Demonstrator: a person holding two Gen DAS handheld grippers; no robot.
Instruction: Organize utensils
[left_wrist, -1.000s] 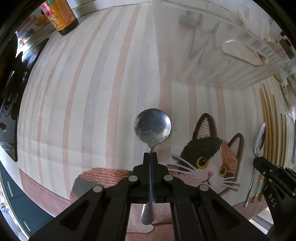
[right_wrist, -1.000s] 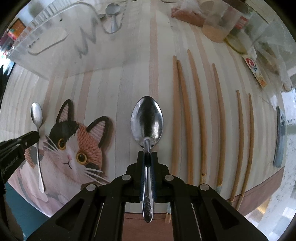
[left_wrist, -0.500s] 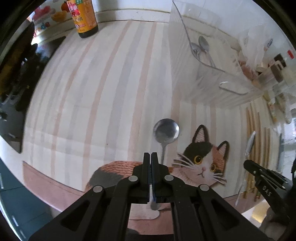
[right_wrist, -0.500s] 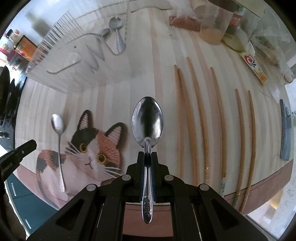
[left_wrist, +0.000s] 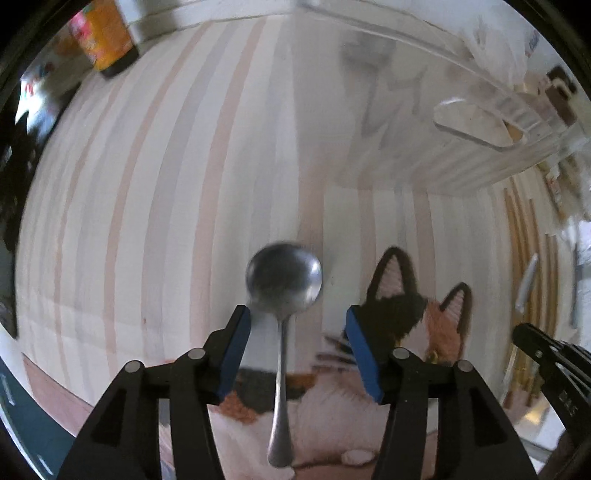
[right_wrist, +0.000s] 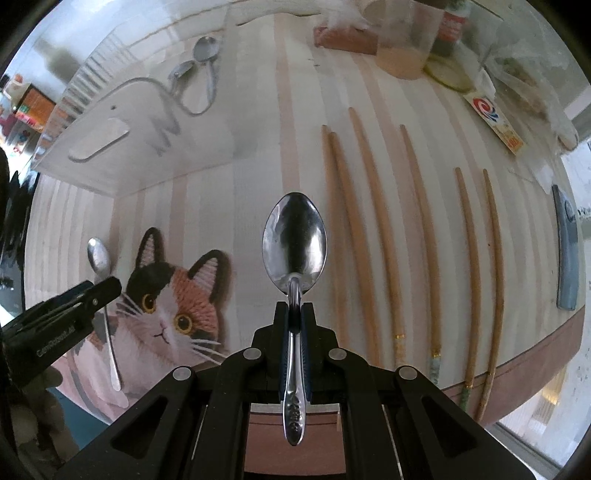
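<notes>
Near tabletop (left_wrist: 155, 192) front edge: left claw (left_wrist: 297, 325) opening, round spoon (left_wrist: 282, 291) loose between pads on cat mat (right_wrist: 173, 295). Right claw (right_wrist: 294, 308) clamped on oval spoon (right_wrist: 294, 240); chopsticks (right_wrist: 384, 229) close beside.

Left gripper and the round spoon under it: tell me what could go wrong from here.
1. The left gripper is opening with the round spoon loose between its pads, so closing off-centre could miss the thin handle.
2. The right gripper pinches the oval spoon only at the neck; it may swivel.
</notes>
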